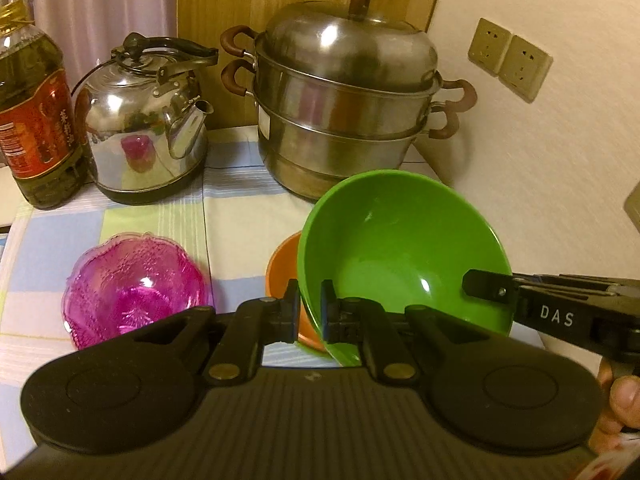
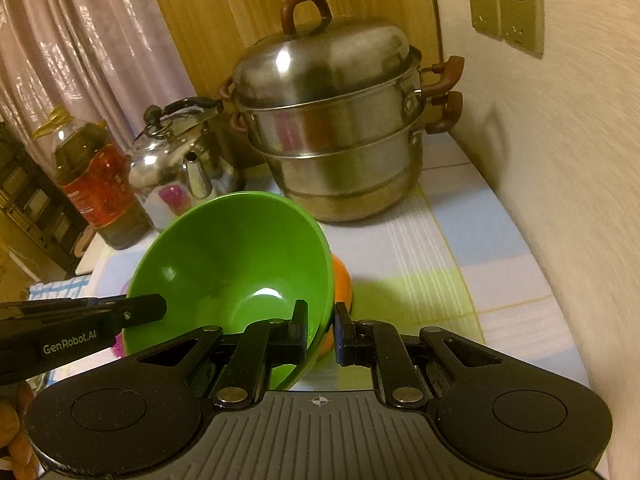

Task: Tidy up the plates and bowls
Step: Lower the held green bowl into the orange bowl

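Both tools pinch the same thing: the left hand-held gripper (image 1: 310,308) is closed on the near rim of the glossy green plastic bowl (image 1: 400,256), and the right hand-held gripper (image 2: 322,330) clamps the rim on the opposite side, one finger inside the wall and one outside. The bowl is tilted steeply, its mouth turned towards the cameras, and sits over a smaller orange plastic bowl (image 1: 282,276) on the checked pastel cloth of the surface (image 1: 240,216). Whether the two bowls touch cannot be told.

The risk, as I judge it, lies in the thin smooth rim — held by two narrow grips at such a tilt, it could twist or slip free if the hands move out of step, and drop onto the orange bowl or skid towards the pink cut-glass bowl (image 1: 136,284) nearby. A wide swing could also knock the stainless-steel tiered steamer pot (image 1: 344,100) just behind.
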`<state>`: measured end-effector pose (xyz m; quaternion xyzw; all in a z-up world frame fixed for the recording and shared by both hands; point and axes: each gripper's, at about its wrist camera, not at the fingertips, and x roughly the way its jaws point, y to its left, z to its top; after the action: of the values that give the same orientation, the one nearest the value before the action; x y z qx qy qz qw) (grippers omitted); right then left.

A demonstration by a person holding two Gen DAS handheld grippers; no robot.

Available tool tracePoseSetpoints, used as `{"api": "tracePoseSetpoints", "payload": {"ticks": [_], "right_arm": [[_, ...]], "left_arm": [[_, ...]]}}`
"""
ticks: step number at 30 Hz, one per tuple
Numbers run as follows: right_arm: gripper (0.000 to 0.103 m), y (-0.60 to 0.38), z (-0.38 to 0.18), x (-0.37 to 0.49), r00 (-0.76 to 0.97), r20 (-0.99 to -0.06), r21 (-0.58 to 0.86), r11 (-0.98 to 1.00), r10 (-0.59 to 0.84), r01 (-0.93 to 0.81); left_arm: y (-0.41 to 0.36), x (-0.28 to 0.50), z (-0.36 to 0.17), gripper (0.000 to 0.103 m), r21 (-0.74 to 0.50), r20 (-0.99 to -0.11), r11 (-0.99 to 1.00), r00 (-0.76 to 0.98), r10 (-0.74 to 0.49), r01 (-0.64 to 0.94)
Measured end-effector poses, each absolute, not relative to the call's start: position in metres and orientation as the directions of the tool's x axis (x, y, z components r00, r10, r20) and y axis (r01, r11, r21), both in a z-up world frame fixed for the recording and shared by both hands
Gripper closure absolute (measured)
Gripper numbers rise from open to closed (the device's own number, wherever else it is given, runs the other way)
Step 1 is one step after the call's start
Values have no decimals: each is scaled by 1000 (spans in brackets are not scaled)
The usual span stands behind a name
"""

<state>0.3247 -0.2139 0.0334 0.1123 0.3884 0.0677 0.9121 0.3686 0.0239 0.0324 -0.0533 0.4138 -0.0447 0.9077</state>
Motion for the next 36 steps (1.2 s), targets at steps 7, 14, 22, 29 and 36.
{"api": "tracePoseSetpoints", "payload": {"ticks": [7, 14, 22, 29, 36], "right_arm": [[91, -212, 23, 356, 678, -709, 230, 972, 194, -37], [91, -209, 1, 384, 648, -738, 217, 975, 189, -36], [92, -208, -22, 396, 622, -762, 206, 978, 179, -30], [92, -204, -31, 401, 617, -768, 187, 982, 169, -36], [92, -201, -38, 401, 620, -768, 165, 985, 157, -46]], "left_arm": [[25, 392, 17, 94, -135, -759, 991, 641, -114, 16], [28, 412, -6, 94, -134, -785, 991, 612, -98, -13], [32, 424, -24, 94, -136, -799, 990, 594, -96, -23], [33, 428, -34, 94, -132, -806, 991, 585, -92, -26], [34, 427, -40, 94, -137, -805, 990, 585, -95, -28]]}}
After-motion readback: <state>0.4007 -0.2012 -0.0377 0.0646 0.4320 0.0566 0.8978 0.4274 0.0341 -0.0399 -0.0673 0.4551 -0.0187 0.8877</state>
